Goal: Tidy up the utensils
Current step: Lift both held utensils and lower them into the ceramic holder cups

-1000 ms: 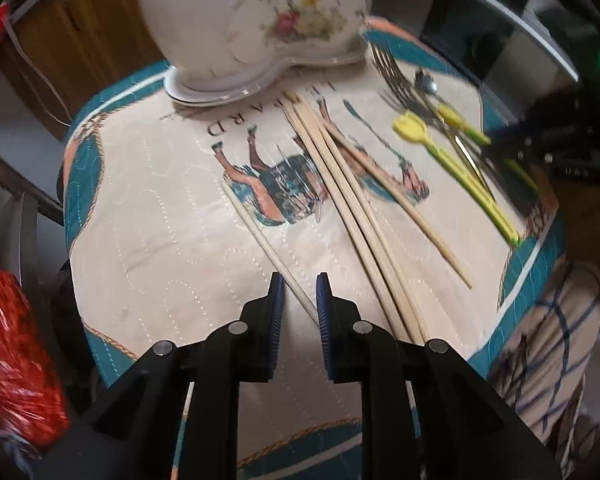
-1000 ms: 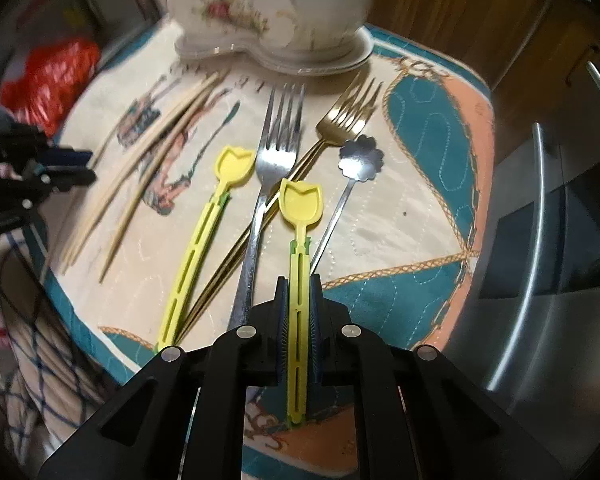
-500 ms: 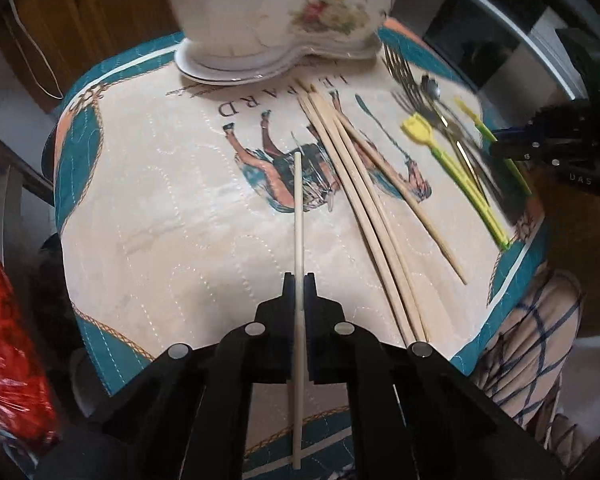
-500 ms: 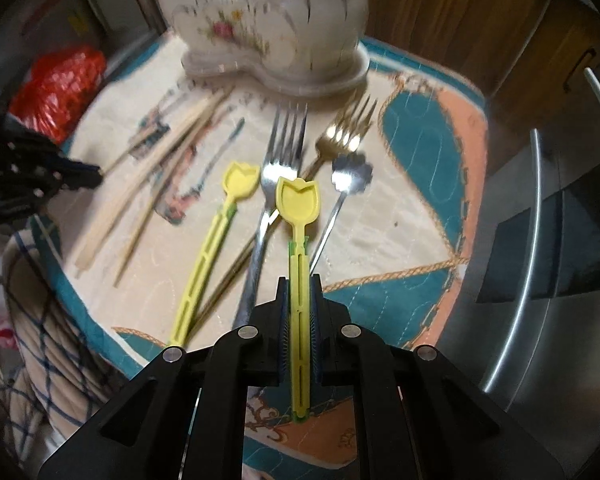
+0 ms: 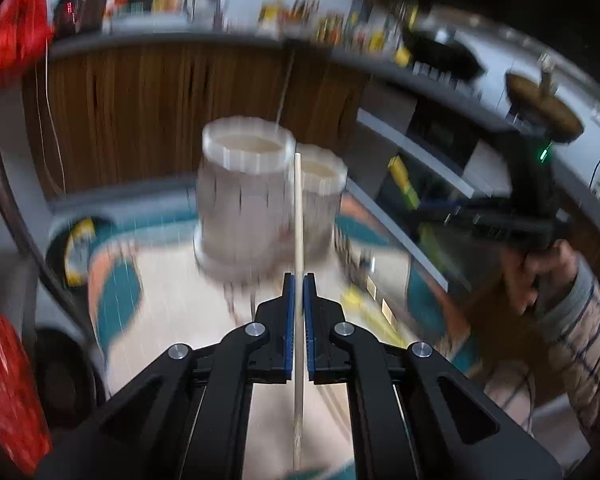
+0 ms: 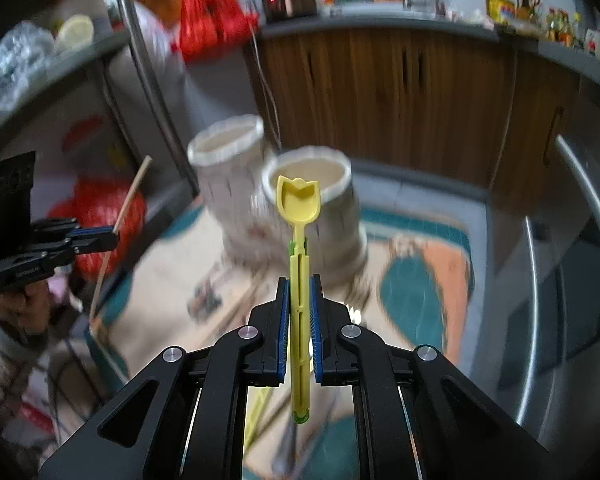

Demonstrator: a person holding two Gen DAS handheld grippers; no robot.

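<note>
My left gripper [image 5: 298,280] is shut on a single wooden chopstick [image 5: 298,216], lifted above the table and pointing up toward a white two-cup ceramic utensil holder [image 5: 246,196]. My right gripper [image 6: 299,282] is shut on a yellow tulip-shaped plastic spoon [image 6: 299,200], raised in front of the holder's right cup [image 6: 306,174]. The left gripper [image 6: 114,236] with its chopstick [image 6: 122,216] shows at the left of the right wrist view. The right gripper [image 5: 416,204] with the spoon [image 5: 402,180] shows at the right of the left wrist view.
The holder stands at the back of a quilted placemat [image 6: 424,280] on a small table. Blurred utensils [image 5: 364,308] lie on the mat below. Wooden cabinets [image 6: 400,88] are behind, a steel rail [image 6: 596,232] on the right, a red bag [image 6: 100,208] on the left.
Both grippers have lifted their utensils off the mat and tilted up, so the views now face the holder's openings and the kitchen behind. The views are blurred by motion.
</note>
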